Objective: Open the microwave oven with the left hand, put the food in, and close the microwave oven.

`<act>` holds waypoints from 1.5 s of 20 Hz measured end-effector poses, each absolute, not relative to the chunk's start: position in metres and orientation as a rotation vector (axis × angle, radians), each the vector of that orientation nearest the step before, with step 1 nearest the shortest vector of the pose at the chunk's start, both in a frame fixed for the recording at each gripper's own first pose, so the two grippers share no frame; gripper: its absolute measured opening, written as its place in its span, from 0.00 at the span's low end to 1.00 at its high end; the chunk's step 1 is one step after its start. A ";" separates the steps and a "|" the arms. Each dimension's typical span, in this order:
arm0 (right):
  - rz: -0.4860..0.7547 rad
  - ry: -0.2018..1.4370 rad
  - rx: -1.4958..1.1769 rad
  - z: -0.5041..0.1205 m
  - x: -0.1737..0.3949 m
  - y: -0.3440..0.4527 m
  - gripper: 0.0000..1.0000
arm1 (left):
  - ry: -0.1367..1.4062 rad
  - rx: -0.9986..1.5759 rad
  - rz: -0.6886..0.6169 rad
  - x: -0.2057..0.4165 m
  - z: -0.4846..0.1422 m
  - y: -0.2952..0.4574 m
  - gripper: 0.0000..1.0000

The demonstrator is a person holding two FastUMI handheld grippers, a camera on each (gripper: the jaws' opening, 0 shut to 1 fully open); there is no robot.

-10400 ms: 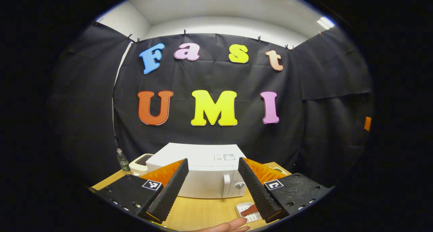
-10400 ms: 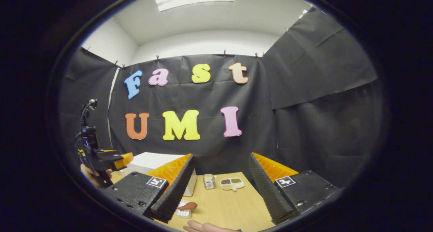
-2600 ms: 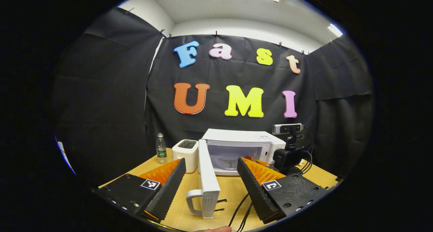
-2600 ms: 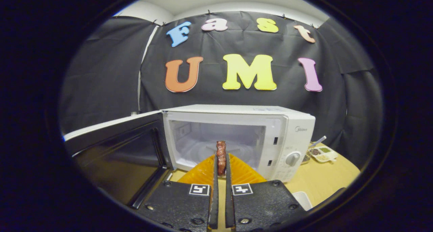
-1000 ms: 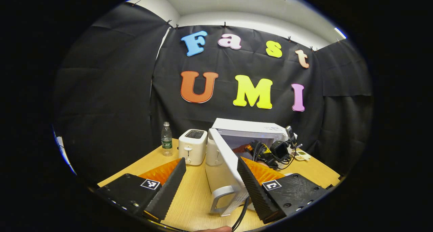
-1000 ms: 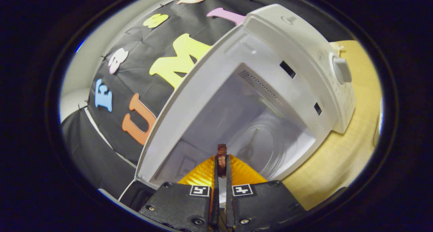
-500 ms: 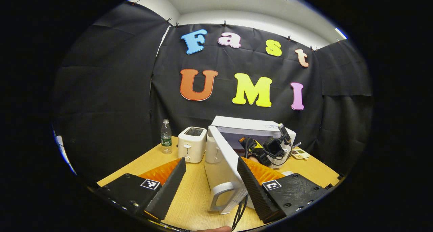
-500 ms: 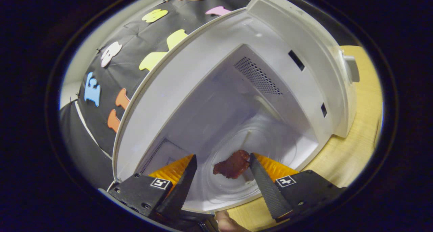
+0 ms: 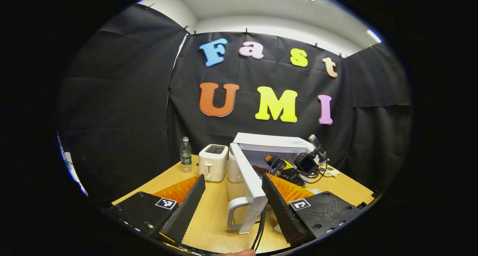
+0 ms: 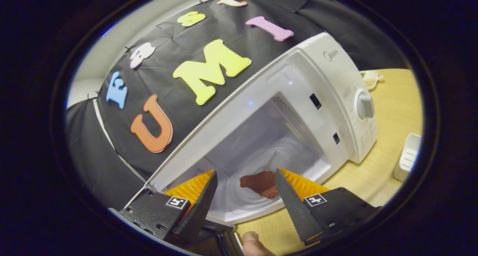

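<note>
Reddish-brown food (image 10: 260,184) lies on the glass plate (image 10: 239,203) inside the microwave oven (image 10: 298,110), just ahead of the right gripper (image 10: 244,196), between its two fingers. Those fingers are wide apart and hold nothing.

The left gripper (image 9: 233,207) is spread wide too. The door (image 9: 248,181) stands open right in front of it, and the door handle (image 9: 236,213) sits between its fingers, but they do not look like they touch it.

To do this step well, I think the right gripper should pull straight back out first. Then the left one can push the door flat and slow until it clicks. The black cables (image 9: 261,226) hang close to the door, so they could get caught.

The right gripper view looks into the oven and shows the knob (image 10: 364,105). The left gripper view shows the toaster (image 9: 213,161) and water bottle (image 9: 185,159) off to its left.
</note>
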State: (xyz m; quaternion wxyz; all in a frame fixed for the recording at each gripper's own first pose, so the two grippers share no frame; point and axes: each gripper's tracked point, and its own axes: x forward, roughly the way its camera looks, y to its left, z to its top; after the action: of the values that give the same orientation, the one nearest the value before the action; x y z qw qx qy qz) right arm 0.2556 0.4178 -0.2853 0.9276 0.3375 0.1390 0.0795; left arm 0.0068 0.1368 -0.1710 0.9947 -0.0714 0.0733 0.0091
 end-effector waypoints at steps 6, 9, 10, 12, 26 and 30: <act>0.144 0.142 0.517 -0.233 0.217 0.365 0.98 | 0.162 -0.178 0.047 -0.008 -0.183 0.148 0.94; 0.050 0.106 0.416 -0.231 0.207 0.328 0.98 | 0.163 -0.204 0.046 -0.020 -0.186 0.146 0.94; 0.011 0.111 0.378 -0.239 0.208 0.317 0.98 | 0.158 -0.207 0.041 -0.025 -0.184 0.144 0.94; -0.037 0.153 0.318 -0.258 0.206 0.303 0.98 | 0.140 -0.200 0.034 -0.034 -0.177 0.140 0.94; 0.143 0.096 0.206 -0.129 0.079 0.229 0.98 | 0.139 -0.124 0.011 -0.047 -0.195 0.146 0.94; 0.183 0.020 0.203 -0.059 0.017 0.176 0.98 | 0.152 -0.091 0.023 -0.035 -0.212 0.157 0.93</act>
State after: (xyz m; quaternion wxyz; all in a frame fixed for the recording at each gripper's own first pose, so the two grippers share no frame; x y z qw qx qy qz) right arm 0.0169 0.1760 -0.0594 0.9906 0.1012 0.0102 0.0915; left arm -0.0348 0.1574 -0.2121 0.9960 -0.0457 0.0759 0.0113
